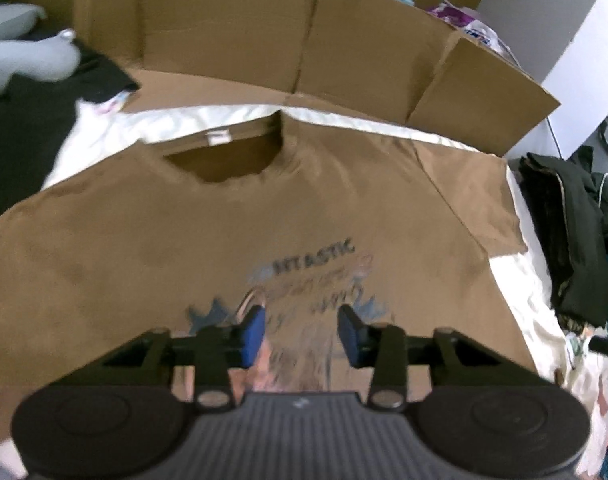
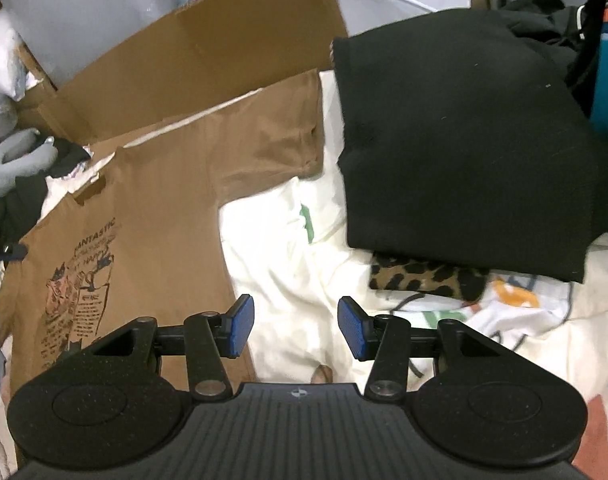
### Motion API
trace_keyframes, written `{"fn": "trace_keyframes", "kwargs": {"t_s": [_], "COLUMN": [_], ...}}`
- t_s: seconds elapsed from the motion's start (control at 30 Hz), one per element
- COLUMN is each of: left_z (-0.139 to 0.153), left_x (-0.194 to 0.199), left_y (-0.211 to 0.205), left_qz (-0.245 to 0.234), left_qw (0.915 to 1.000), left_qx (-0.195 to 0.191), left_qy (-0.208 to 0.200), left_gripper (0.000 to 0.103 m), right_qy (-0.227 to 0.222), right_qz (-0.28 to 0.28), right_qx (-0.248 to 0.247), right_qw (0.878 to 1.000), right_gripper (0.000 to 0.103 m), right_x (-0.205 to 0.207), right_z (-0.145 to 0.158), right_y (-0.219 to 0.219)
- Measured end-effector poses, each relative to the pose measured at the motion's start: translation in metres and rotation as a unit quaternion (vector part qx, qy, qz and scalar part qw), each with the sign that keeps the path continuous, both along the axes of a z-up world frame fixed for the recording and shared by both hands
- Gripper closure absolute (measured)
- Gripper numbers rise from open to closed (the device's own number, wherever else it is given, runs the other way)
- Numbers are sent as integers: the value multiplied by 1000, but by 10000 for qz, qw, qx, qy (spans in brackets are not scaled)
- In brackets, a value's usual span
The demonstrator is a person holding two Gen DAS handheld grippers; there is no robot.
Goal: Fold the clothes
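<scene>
On the white sheet of the bed, a brown T-shirt lies spread flat, front up, its collar toward twelve o'clock in the left wrist view and its printed graphic near the middle of the chest. Behind the collar, at twelve o'clock, stands a flattened cardboard box, its flaps upright. The left gripper hangs over the print with its blue pads partly apart; nothing lies between the jaws, and they touch no cloth that I can make out, though the picture is blurred there. At three o'clock in this view a heap of dark clothes sits at the bed's edge.

From the right wrist view, the same shirt lies at nine to eleven o'clock, one short sleeve reaching toward twelve. The right gripper hovers above the bare sheet just beside the shirt's side edge, its jaws about half open and empty. At one to three o'clock a folded black garment rests on a leopard-print piece, both lying on the sheet. A grey soft toy lies at nine o'clock beyond the shirt.
</scene>
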State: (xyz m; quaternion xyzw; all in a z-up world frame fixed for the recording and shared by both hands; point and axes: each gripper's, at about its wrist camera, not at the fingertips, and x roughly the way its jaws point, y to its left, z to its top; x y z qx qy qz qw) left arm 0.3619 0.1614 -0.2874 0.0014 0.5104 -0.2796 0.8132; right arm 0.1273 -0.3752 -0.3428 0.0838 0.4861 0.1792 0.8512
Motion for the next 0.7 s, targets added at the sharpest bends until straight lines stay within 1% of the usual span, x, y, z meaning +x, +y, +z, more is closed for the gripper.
{"fn": "trace_keyframes", "kwargs": {"t_s": [0.03, 0.1, 0.17, 0.33, 0.57, 0.67, 0.7], "left_z": [-2, -6, -10, -21, -33, -41, -45], "left_x": [5, 15, 24, 46, 75, 84, 86], "left_y": [-7, -22, -36, -67, -111, -125, -128], "left_qz": [-40, -169, -262, -327, -445, -603, -647], "left_qw": [10000, 9998, 9995, 9985, 9954, 9938, 9937], "left_qx": [1, -14, 17, 24, 33, -23, -45], "left_qy": [-41, -112, -200, -446, -853, -930, -911], "left_gripper": [65, 67, 67, 67, 68, 72, 78], "right_qy": [-13, -56, -120, -306, -417, -439, -433], "right_qz": [27, 92, 162, 395, 673, 753, 761], "right_qx": [-27, -84, -163, -319, -585, -665, -686], "right_qw": [10000, 9999, 9997, 9982, 9951, 9940, 9938], "right_gripper": [50, 52, 54, 54, 54, 54, 54], "right_x": [2, 8, 16, 40, 72, 80, 82], "right_z": [-2, -6, -9, -13, -20, -22, -24], "right_y": [4, 11, 20, 44, 77, 82, 83]}}
